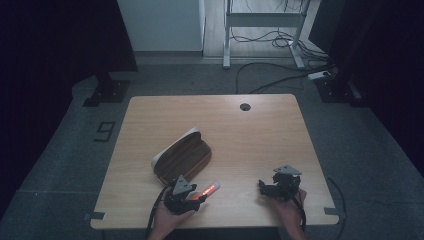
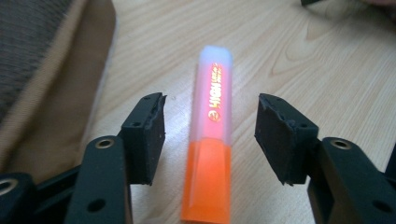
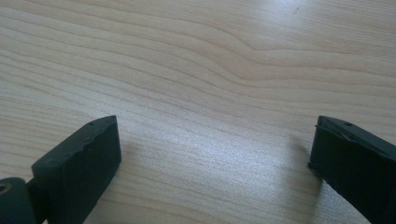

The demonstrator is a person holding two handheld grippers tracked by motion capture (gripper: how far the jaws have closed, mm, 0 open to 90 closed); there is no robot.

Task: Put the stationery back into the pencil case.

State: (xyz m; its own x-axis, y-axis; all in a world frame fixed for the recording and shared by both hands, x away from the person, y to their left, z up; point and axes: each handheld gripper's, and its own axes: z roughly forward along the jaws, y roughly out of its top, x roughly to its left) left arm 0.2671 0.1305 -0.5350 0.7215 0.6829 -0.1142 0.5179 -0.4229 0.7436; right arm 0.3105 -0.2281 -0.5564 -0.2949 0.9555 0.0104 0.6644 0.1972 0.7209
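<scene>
An orange highlighter with a pale translucent cap (image 2: 212,135) lies flat on the wooden table (image 1: 250,135), near the front edge at left (image 1: 209,190). My left gripper (image 2: 210,135) straddles it: the pen lies between the two black pads (image 2: 149,135), with a gap on each side, so the jaws stand open around it. A brown pouch with a cream edge (image 1: 181,157) lies just beyond, and shows at the left of the left gripper view (image 2: 42,70). My right gripper (image 1: 274,189) rests at the front right, open over bare wood (image 3: 210,154).
A round cable hole (image 1: 245,106) sits near the table's far edge. Beyond the table are a white desk frame (image 1: 260,30), loose cables on the floor (image 1: 280,42) and black stand bases (image 1: 107,92).
</scene>
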